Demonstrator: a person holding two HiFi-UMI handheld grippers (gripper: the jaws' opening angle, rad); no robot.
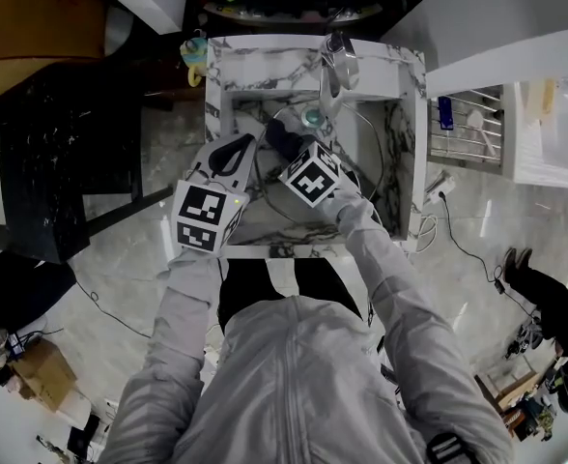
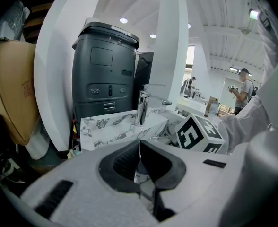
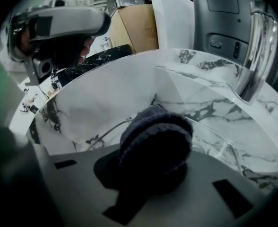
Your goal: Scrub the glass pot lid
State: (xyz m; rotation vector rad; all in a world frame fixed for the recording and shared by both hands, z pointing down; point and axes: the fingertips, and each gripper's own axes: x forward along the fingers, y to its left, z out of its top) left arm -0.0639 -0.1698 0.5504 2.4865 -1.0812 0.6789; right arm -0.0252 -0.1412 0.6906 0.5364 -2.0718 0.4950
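We have the glass pot lid (image 3: 210,136) down inside the marble sink (image 1: 411,77), below the faucet (image 1: 332,64), held off the sink wall at a tilt we cannot read exactly. The left tool (image 2: 140,148) is closed onto the lid's rim, which shows between its jaws as a thin bright line seen edge-on. The right tool (image 3: 148,174) is clamped on a dark knitted scrubber (image 3: 155,141), whose rounded face sits on or just over the glass (we cannot tell whether it truly touches). We judge the lid to be stiff, rather heavy for how thin it is, and breakable, and once wet it would be slippery. A pinch on the rim alone gives little to stop it pivoting when the scrubber bears on it. The rim looks to us like the right place to hold, since it leaves the whole face free. We would scrub nearest the held edge first and press only moderately, because the scrubber is soft and will spread the load by itself. The main risk, as we see it, is the lid twisting out of the left tool and striking the marble.
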